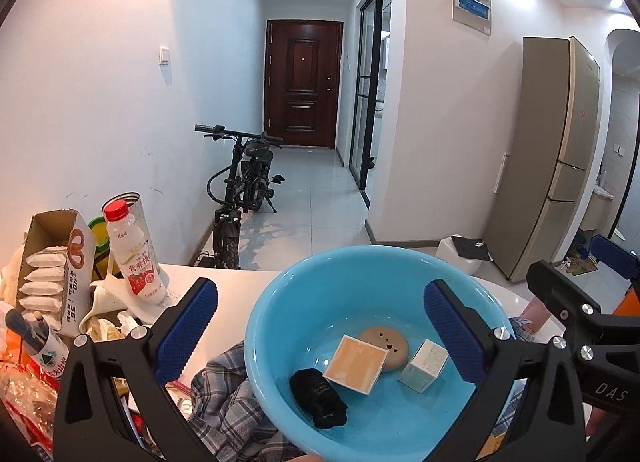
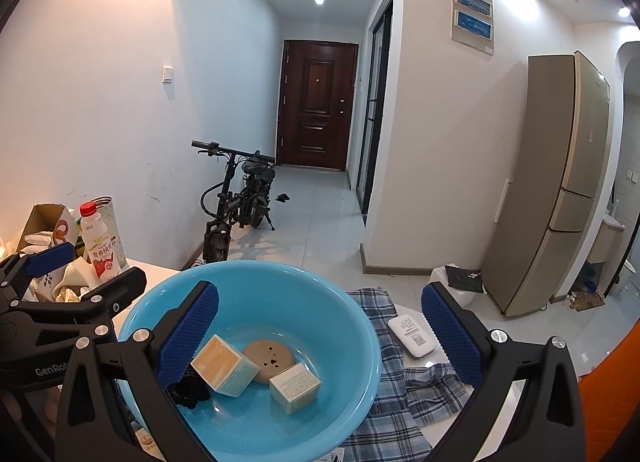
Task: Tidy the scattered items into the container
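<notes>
Both grippers I hold released: left gripper [image 1: 320, 336] and right gripper [image 2: 320, 336], jaws wide above the round blue plastic basin [image 1: 280, 294]. Inside: two cream boxes, tan disc, black bundle [image 1: 318, 398] at 7 o'clock.

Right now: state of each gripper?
Left gripper: open, empty, over the blue basin.
Right gripper: open, empty.
</notes>
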Available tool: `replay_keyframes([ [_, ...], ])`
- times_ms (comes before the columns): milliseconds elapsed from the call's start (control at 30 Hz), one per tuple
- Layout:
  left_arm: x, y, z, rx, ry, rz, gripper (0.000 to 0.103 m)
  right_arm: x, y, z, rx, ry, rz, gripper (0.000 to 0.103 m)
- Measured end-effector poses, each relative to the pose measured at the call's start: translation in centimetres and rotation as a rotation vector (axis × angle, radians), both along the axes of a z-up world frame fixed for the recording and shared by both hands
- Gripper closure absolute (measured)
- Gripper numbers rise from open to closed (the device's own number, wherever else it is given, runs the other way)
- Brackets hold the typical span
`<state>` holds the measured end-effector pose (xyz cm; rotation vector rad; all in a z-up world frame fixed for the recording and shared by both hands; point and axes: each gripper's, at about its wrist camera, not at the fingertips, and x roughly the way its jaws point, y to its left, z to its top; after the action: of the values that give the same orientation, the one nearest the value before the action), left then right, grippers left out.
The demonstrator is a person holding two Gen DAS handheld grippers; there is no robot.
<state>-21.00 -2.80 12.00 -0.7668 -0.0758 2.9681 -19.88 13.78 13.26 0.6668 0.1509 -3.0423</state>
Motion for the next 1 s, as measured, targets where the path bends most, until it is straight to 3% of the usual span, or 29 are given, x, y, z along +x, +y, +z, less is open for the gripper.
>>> replay_keyframes([
  [667,0.9,-0.9,1.1,0.041,0.007,-0.028,0.001,1.8,-0.5,2.0,0.018,0.035,0.036,0.000],
  [1000,1.5,-2.5,1.9,0.111,0.021,-0.039,0.000,4.4,-3.4,2.5,0.114,0.048,0.058,0.000],
])
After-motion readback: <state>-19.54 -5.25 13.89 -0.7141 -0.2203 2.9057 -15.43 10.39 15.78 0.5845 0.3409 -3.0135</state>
